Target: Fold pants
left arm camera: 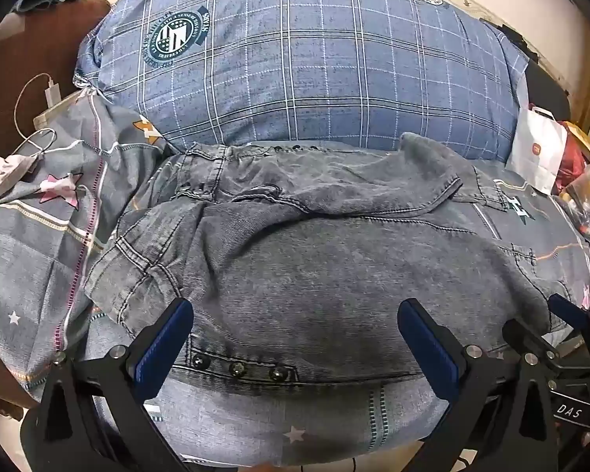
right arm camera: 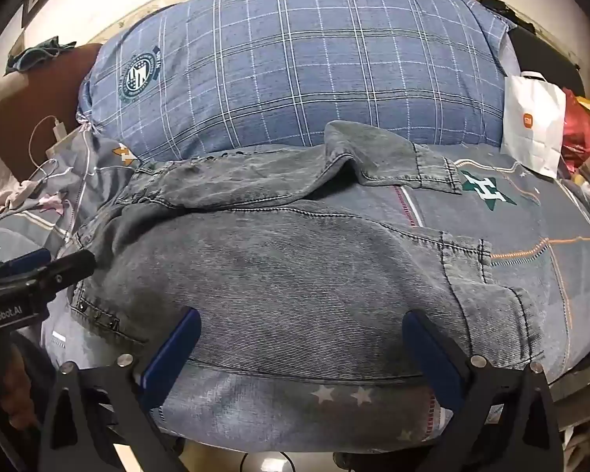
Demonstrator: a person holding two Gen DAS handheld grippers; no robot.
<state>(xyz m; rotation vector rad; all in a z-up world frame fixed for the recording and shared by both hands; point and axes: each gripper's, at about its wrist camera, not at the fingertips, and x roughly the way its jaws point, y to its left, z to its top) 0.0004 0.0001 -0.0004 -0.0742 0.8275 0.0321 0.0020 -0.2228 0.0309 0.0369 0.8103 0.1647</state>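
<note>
Blue-padded and spread wide, the left tool (left arm camera: pixel 295 338) is hovering empty over the studded near edge of the grey denim pants (left arm camera: pixel 314 267), which are lying on the bed (left arm camera: pixel 27 244) below a plaid pillow (left arm camera: pixel 314 70), with the right tool's tip showing at the far right. From the right wrist, the right tool (right arm camera: pixel 301 348) is likewise gaping and holding nothing above the near leg, the other leg (right arm camera: pixel 373 153) rumpled beyond. Folding is seemingly just starting; next, both tools likely need to pinch the near edge and carry it over.
</note>
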